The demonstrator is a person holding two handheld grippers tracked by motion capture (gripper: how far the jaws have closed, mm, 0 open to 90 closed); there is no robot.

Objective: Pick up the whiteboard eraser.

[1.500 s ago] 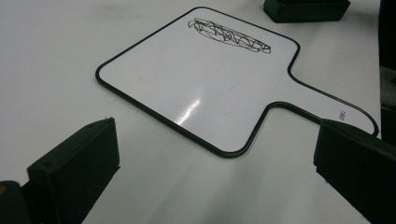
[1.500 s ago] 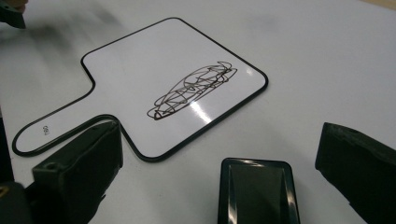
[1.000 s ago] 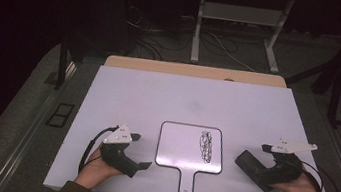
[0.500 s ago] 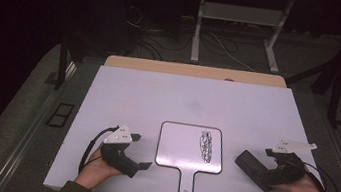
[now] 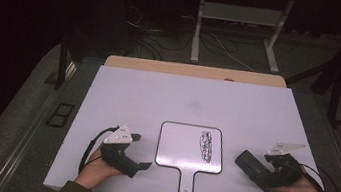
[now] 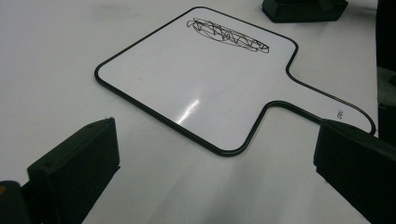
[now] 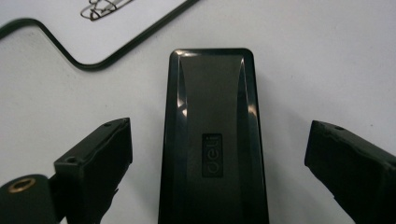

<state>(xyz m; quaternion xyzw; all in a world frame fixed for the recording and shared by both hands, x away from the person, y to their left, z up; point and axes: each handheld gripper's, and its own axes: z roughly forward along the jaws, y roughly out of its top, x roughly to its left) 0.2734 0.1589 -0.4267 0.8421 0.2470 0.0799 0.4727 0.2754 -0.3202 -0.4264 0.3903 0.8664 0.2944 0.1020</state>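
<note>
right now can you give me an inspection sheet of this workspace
surface: white table top, bare around the things.
job's things: paddle-shaped whiteboard lies flat with a black scribble; black eraser lies flat to its right.
clutter: nothing seen.
grippers: left hand-held gripper open, pointing at the whiteboard; right hand-held gripper astride the eraser, jaws just closing, pads not yet touching it.
cables: one black cable loops by the left hand; another by the right.
surroundings: dark floor, metal stand legs, loose wires.

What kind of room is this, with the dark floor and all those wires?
Probably a lab or recording workshop: a white table with a scribbled paddle whiteboard and black eraser, cables and metal stand legs behind.
</note>
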